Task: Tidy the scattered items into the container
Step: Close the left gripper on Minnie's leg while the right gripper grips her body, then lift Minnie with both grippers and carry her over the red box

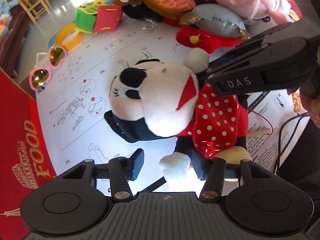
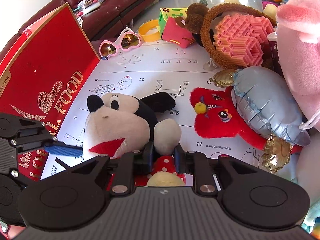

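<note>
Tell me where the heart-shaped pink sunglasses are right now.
The pink sunglasses lie on the instruction sheet at its far left edge in the right wrist view, between the red box and the yellow ring.

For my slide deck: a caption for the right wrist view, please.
Right tool shut on the mouse plush by its arm, beside the red box.

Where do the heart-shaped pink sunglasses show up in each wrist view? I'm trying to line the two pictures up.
Left wrist: the pink sunglasses lie far left, above the middle, just above the red box.
Right wrist: the pink sunglasses lie upper centre-left, right of the box's top corner.
Shared landmark: the mouse plush on the instruction sheet.
</note>
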Motion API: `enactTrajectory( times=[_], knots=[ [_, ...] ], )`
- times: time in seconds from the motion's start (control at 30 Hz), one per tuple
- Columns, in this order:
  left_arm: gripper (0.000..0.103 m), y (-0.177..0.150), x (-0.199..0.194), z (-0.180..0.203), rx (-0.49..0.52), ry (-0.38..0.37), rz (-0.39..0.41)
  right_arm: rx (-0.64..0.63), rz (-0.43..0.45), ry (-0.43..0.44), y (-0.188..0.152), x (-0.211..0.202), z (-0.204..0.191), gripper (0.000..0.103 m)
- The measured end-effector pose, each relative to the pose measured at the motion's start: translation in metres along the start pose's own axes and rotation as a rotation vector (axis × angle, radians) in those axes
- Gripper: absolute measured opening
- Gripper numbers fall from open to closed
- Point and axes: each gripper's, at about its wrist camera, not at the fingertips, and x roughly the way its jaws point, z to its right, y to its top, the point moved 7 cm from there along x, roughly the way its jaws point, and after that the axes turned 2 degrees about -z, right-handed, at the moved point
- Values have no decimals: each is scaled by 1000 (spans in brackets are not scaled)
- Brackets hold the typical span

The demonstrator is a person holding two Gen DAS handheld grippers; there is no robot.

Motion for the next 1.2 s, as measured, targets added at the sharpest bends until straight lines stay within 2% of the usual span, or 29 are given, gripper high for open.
enactTrajectory(
  times=[0.07, 0.13, 0.17, 0.2, 0.33, 0.43, 0.6, 0.73, 1.0, 1.2],
  knots=[
    [55, -4, 2, 2, 9, 1, -11, 7, -1, 5, -1, 0, 1, 26],
    [48, -7, 5, 2, 0, -3, -22, 12, -1, 6, 0, 0, 2, 27],
    [36, -6, 6, 3, -3, -11, -24, 11, -1, 6, 0, 1, 1, 27],
    [31, -6, 7, 4, -6, -22, -27, 9, -1, 4, 0, 1, 1, 27],
    [33, -5, 22, 16, 47, -7, -62, 9, 5, 12, 2, -1, -2, 27],
    [33, -5, 28, 21, 47, -20, -69, 4, 6, 16, 3, -2, -4, 27],
    [23, -1, 33, 16, -64, -45, -62, 11, 9, 16, 4, -1, -4, 24],
    [21, 0, 29, 3, -178, -31, -38, 15, 19, 19, 4, -5, -4, 19],
    [19, 7, 17, -5, -224, 38, 7, 14, 29, 18, 6, -17, -9, 18],
    [19, 16, -9, -12, -269, 79, 81, -17, 93, 12, 16, -45, -18, 18]
  ],
)
